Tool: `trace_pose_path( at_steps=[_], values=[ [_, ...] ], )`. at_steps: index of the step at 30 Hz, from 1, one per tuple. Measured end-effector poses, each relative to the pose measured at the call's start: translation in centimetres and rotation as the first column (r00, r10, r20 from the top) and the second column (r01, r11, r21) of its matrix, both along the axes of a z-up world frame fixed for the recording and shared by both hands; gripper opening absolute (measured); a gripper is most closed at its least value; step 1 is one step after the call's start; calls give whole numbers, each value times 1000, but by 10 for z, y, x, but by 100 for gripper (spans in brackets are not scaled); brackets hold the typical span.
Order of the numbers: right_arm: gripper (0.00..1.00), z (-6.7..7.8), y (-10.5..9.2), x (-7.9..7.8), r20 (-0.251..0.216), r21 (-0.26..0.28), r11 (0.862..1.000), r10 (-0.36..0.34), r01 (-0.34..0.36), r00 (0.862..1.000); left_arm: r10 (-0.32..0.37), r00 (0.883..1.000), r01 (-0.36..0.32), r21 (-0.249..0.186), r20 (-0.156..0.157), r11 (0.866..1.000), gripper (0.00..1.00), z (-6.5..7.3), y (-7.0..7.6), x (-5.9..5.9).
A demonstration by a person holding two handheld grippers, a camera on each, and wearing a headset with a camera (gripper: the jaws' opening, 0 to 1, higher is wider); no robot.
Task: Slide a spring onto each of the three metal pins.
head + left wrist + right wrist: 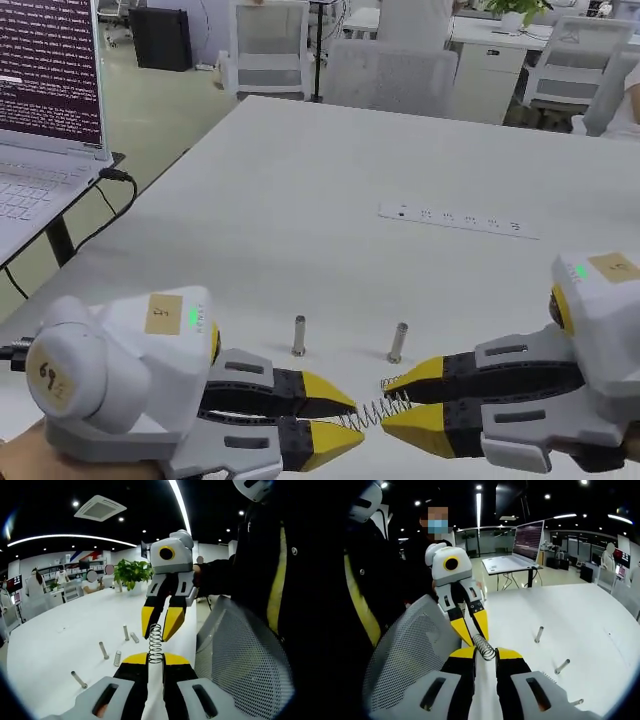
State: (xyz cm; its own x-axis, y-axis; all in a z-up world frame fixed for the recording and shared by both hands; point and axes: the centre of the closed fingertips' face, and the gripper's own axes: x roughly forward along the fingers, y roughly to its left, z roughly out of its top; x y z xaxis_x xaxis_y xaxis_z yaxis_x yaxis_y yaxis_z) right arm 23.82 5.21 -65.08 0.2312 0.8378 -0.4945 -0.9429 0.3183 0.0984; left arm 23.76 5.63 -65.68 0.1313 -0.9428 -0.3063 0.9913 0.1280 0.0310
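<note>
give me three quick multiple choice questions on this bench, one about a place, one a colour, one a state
1. Where is the spring? A on a pin; B between the left tool and right tool tips; C in a tray.
2. Tool tip colour? A yellow; B red; C blue.
3. The two pins in the head view are: A lying flat; B carrying springs; C upright, bare.
Answers: B, it bridges both tips; A, the jaw ends are yellow; C, both stand with no coil.
</note>
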Motion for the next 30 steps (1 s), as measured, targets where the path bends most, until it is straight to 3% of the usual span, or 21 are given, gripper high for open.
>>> trace_pose_path(
  at_steps=[5,11,15,21,26,30],
  values=[
    [12,2,1,-7,-30,-38,997,72,-73,997,-27,1000,27,-10,6,1000,2,3,-1,-6],
    [11,8,1,-5,-48,-40,993,107,-109,993,-23,1000,23,-35,21,999,2,9,-2,-5],
    [11,12,5,-5,-65,-3,993,118,-119,991,-15,1000,16,-55,10,998,2,12,0,-4],
    [11,12,9,-5,-82,12,991,131,-130,988,-9,1000,10,-48,20,999,2,13,0,-2],
    [13,19,11,-3,-108,73,989,135,-127,985,-2,1000,3,-77,11,997,2,18,0,-1],
    [12,20,12,-2,-105,66,988,146,-140,984,0,1000,0,-84,9,997,2,19,1,0]
  ],
)
